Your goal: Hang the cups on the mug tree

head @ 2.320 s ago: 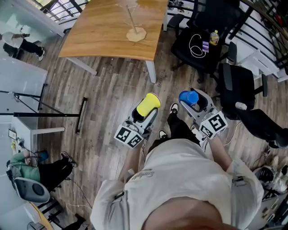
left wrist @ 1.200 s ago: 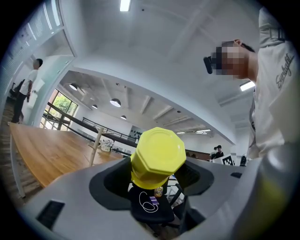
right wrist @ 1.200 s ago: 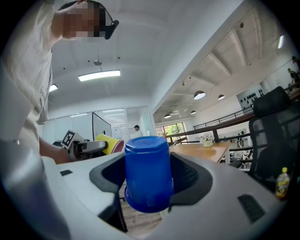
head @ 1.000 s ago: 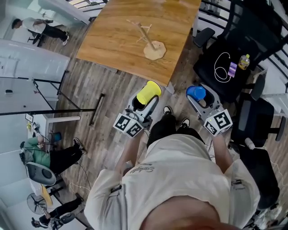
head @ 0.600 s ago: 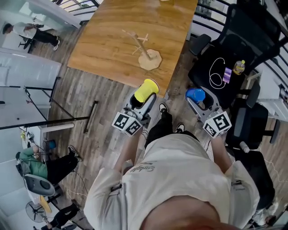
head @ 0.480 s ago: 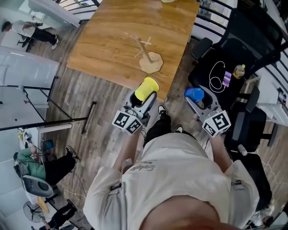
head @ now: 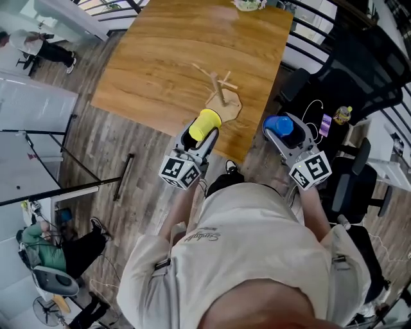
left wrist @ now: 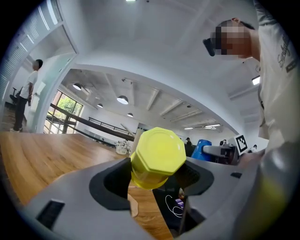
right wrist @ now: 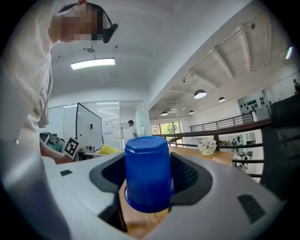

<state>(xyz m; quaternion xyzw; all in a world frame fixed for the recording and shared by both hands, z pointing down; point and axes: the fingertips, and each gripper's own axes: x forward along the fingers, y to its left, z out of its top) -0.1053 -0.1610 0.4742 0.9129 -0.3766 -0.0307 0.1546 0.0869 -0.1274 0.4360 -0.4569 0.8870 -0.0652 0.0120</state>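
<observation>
Nearer now: desk [head: 154,58], mug tree [head: 220,95]. Your left tongs [head: 200,133] grip yellow cup [head: 207,122], right tongs [head: 287,135] blue cup [head: 277,124], carried for hanging.

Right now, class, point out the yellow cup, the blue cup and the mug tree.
yellow cup [head: 206,123]: head view, on its side.
blue cup [head: 277,124]: head view, on its blue body.
mug tree [head: 218,92]: head view, on its central post.

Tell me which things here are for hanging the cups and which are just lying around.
For the job:
yellow cup, held in the left gripper
blue cup, held in the right gripper
wooden mug tree on the table

Just lying about:
flower pot at the table's far edge
black office chair carrying a bottle and white cable
</observation>
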